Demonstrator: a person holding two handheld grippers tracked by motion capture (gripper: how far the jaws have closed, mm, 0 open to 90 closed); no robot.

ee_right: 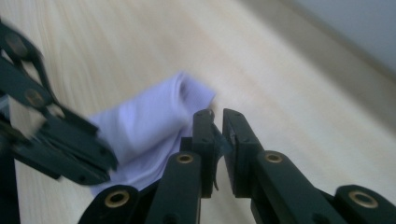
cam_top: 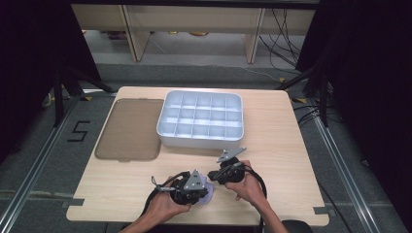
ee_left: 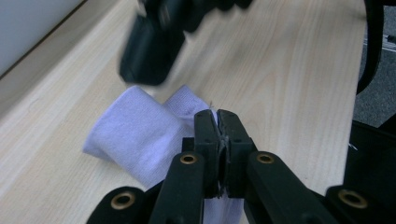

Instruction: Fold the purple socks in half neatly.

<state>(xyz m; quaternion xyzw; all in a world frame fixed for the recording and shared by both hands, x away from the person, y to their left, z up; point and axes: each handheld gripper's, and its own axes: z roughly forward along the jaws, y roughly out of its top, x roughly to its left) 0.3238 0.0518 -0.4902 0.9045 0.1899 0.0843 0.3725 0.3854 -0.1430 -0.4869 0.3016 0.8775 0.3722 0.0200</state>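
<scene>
Down at the near edge of the light wooden table (cam_top: 272, 145), both hands are bunched together over a small pale lilac knitted cloth (ee_left: 140, 135), sock-like and folded. The left gripper (ee_left: 217, 116) has its black jaws pressed tight together, and a bit of that fabric looks pinched between them at the near end. Over on the other side, the right gripper (ee_right: 217, 116) has its jaws nearly together with a narrow slit between them; the cloth lies just beside them, and I cannot tell whether any of it is caught. From above, the left gripper (cam_top: 192, 187) and the right gripper (cam_top: 226, 172) sit almost touching, the lilac cloth (cam_top: 208, 194) peeking out beneath them.

So the folding or bundling looks to be under way, not finished: the cloth is on the tabletop, lumpy, doubled over itself.

Farther back, the white plastic organiser box (cam_top: 200, 119) with its grid of compartments sits open, every cell I can see bare. Beside it, to the left, lies its smoky translucent flat lid (cam_top: 128, 128), off the box. If the cloth is bound for a compartment, my guess is that the carrying, placing and lidding all remain.
</scene>
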